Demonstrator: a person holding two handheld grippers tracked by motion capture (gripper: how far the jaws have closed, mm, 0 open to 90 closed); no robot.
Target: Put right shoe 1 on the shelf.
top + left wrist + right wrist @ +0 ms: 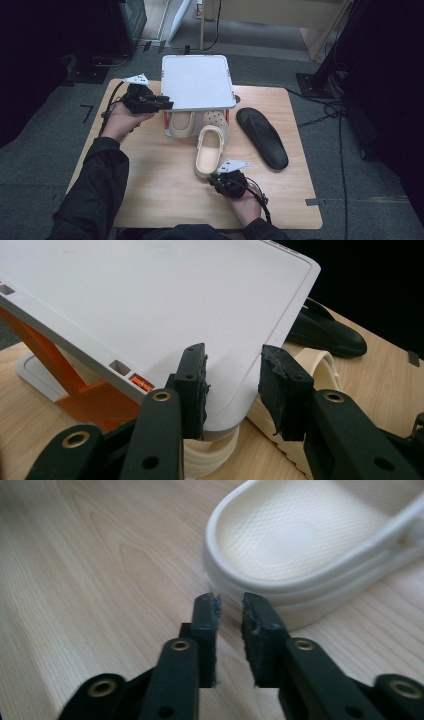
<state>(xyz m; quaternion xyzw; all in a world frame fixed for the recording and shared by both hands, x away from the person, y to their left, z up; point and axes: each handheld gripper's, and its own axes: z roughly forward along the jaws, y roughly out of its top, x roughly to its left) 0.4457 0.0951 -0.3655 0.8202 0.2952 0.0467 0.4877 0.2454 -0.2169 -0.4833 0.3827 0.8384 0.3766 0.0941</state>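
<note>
One cream clog [181, 123] shelved under white rack [197, 82]; second clog [210, 150] half-in at 6 o'clock. Left tongs [232, 385] released at rack edge, right tongs [230, 615] released behind heel.

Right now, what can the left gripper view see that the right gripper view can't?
Left gripper view: the white shelf top on orange legs, and the black sandal behind it, with the left hand-held gripper at the shelf's corner.
Right gripper view: the cream clog's heel cup close up, beyond the right hand-held gripper.
Both: cream clogs and the wooden table.
</note>
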